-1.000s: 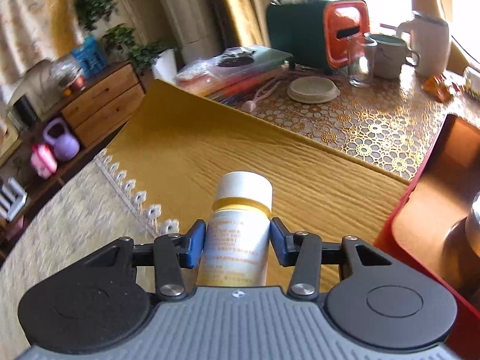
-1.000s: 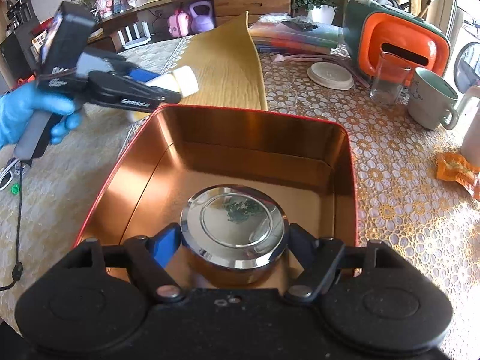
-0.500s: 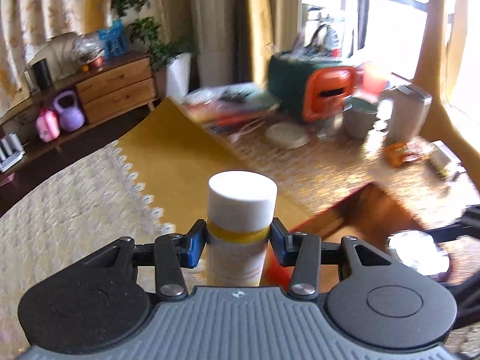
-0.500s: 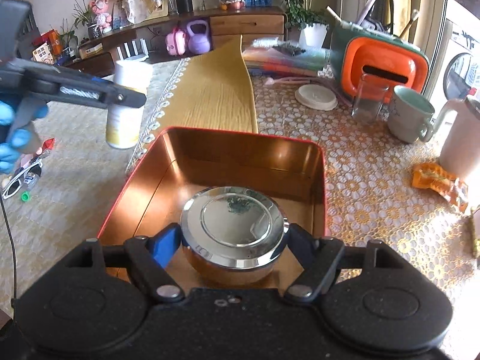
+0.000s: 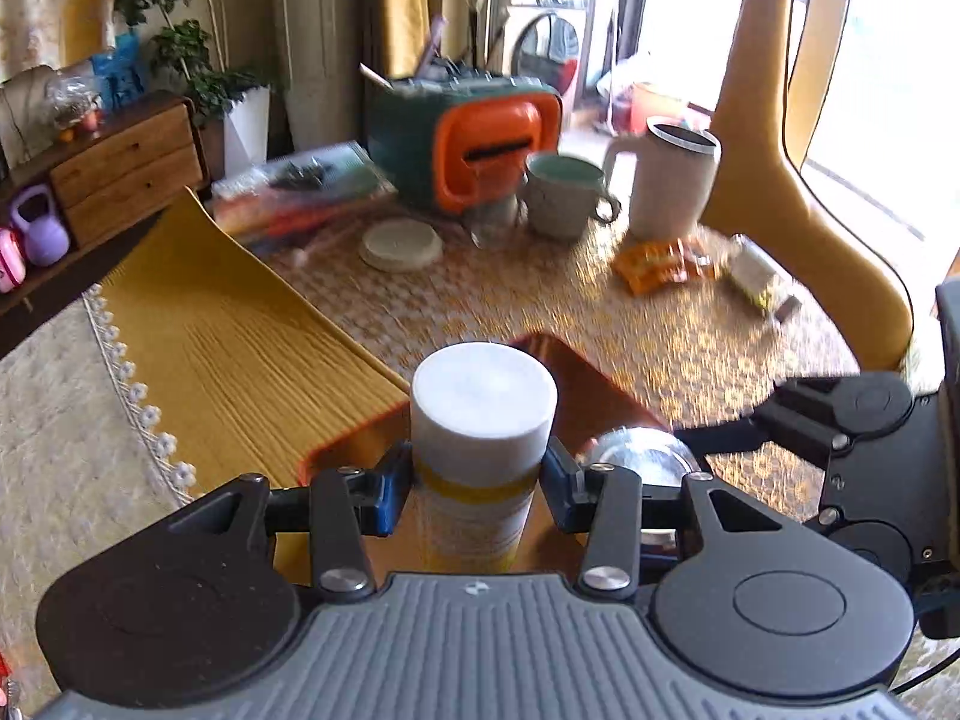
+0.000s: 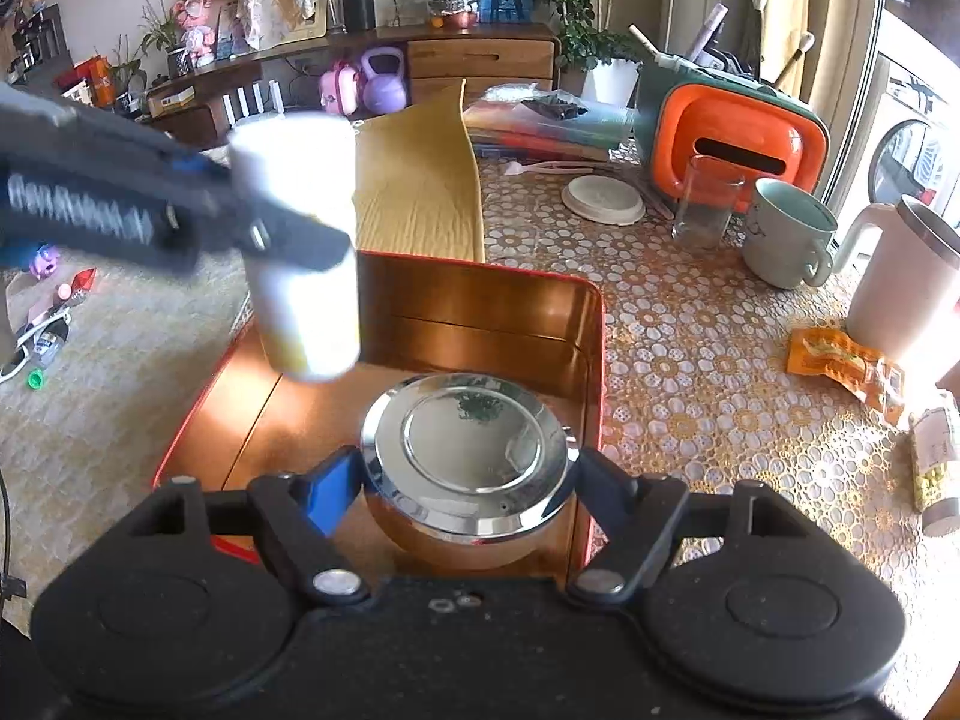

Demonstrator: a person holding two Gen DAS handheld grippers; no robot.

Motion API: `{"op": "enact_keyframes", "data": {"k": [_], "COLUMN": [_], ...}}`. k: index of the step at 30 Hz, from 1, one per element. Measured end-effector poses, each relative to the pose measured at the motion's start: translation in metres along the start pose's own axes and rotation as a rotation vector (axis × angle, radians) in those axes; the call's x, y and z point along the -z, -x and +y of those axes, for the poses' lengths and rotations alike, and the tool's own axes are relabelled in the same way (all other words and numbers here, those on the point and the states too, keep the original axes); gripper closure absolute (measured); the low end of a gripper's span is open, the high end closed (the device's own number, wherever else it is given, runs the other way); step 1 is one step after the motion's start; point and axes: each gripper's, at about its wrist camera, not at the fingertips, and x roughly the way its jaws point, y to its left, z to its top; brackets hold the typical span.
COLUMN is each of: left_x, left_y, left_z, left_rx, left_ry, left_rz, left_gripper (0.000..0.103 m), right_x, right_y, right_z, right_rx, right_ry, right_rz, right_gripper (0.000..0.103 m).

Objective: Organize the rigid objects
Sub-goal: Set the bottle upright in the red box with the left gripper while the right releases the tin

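Left gripper (image 5: 478,495) clamps white bottle (image 5: 480,456) above tin's (image 6: 591,324) left side; right gripper (image 6: 468,480) grips chrome jar (image 6: 468,456) inside.

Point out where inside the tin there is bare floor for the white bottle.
The tin's left half and back strip lie bare, bordered by its left wall and the steel jar. The right front is crowded by that jar. The white bottle hangs over the left part.

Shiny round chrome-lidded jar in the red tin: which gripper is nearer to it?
Right. The right gripper brackets the chrome-lidded jar; the left gripper, holding the white bottle, hovers above the red tin.
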Motion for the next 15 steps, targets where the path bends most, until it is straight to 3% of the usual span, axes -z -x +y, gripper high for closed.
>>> {"op": "enact_keyframes", "data": {"k": [11,15], "left_x": [0.004,-0.001], "left_y": [-0.039,-0.047], "left_z": [-0.007,-0.008], "left_rx": [-0.009,-0.016], "left_ry": [-0.014,-0.014], "left_rz": [0.077,0.056], "left_gripper": [0.059,0.059], "right_x": [0.003,0.004], "right_y": [-0.014,-0.018], "right_z": [0.004,0.004], "right_rx": [-0.001,-0.002], "right_ry": [0.031,0.029], "right_rz": [0.017,0.022], "right_gripper": [0.026,0.026]}}
